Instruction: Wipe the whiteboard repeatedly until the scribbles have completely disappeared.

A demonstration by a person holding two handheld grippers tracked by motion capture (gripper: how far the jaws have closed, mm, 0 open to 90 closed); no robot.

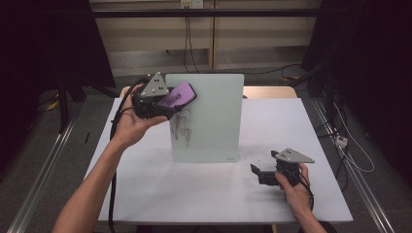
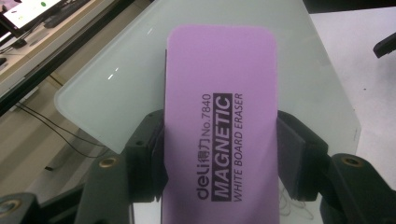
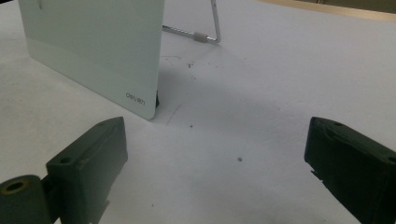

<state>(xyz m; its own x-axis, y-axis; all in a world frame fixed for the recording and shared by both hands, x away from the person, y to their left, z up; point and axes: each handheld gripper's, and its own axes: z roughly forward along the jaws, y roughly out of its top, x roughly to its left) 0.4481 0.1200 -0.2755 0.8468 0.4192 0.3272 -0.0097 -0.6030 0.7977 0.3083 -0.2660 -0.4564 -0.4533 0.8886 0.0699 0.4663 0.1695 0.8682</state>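
Note:
A pale glass whiteboard (image 1: 206, 119) stands upright on the white table (image 1: 160, 194), with a dark scribble (image 1: 180, 125) low on its left side. My left gripper (image 1: 167, 104) is raised at the board's upper left corner, shut on a purple magnetic whiteboard eraser (image 1: 179, 94). In the left gripper view the eraser (image 2: 222, 126) sits between both black pads (image 2: 292, 158), with the whiteboard (image 2: 116, 79) behind it. My right gripper (image 1: 256, 174) rests low on the table right of the board, open. Between its jaws (image 3: 219, 154) lies bare table, and the whiteboard's corner (image 3: 135, 95) stands ahead of it.
The board's metal stand leg (image 3: 205, 37) reaches back behind it. A wooden edge (image 1: 269, 91) lies along the table's far side. Cables (image 1: 350, 150) trail on the floor at the right, and dark curtains (image 1: 43, 43) hang at both sides.

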